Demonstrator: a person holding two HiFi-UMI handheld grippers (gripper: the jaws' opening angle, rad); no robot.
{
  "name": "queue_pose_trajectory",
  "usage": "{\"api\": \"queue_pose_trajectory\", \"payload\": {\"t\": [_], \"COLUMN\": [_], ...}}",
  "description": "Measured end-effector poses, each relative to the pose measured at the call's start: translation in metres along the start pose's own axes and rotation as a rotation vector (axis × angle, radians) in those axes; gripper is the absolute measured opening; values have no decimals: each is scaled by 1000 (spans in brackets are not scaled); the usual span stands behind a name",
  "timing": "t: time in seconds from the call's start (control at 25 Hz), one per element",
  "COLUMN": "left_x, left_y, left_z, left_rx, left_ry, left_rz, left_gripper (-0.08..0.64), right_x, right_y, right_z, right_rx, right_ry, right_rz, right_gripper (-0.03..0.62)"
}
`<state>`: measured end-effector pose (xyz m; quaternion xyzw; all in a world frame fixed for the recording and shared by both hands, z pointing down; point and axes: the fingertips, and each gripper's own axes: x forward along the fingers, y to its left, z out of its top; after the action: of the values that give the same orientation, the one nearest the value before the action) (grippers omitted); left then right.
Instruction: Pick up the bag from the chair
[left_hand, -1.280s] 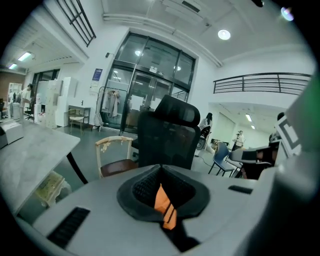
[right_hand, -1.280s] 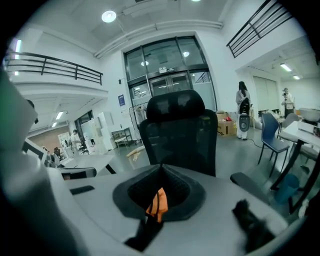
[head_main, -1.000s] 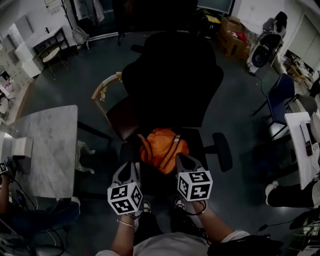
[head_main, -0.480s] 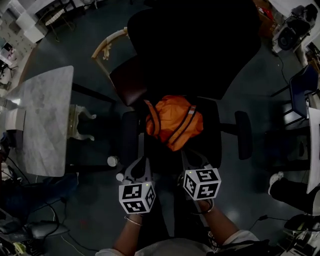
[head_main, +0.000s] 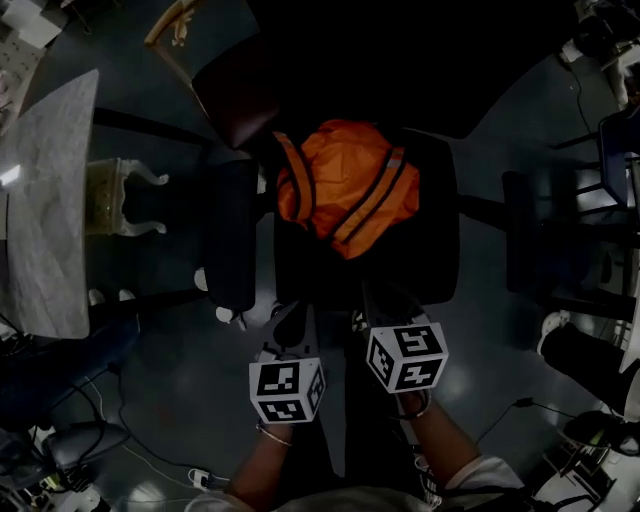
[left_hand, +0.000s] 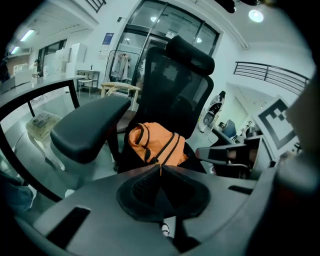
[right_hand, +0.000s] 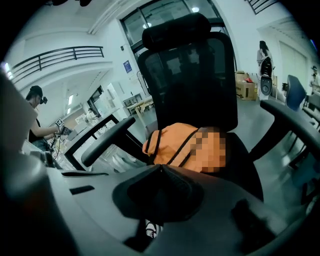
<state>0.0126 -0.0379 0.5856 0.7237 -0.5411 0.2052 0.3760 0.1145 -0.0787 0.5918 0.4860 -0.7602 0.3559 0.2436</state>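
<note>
Lower and closer than before, left tongs (head_main: 293, 322) and right tongs (head_main: 384, 300), both clenched empty, approach the bag (head_main: 345, 185) on the chair (head_main: 442, 250) just ahead; next they likely must open.

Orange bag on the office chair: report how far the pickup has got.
Done: nothing; the orange bag lies on the office chair seat, untouched. In hand: left gripper and right gripper, both shut and empty, point at it from short of the seat. Remaining: open, grasp, lift.

head view: dim, underexposed | gripper views: bright, fisheye-warped, dark corners
</note>
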Motion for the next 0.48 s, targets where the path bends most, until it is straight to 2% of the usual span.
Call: {"api": "queue_pose_trajectory", "payload": {"t": [0.16, 0.48], "left_x": [16, 30], "left_y": [19, 39], "left_z": [-22, -32], "left_rx": [-3, 3], "left_ry": [34, 50], "left_rz": [35, 76], "left_gripper": [18, 18], "right_x": [20, 40], "right_y": [-2, 2], "right_z": [-18, -32], "right_rx": [20, 23], "right_ry": [12, 35], "right_rz": [19, 38], "right_gripper": [34, 34]}}
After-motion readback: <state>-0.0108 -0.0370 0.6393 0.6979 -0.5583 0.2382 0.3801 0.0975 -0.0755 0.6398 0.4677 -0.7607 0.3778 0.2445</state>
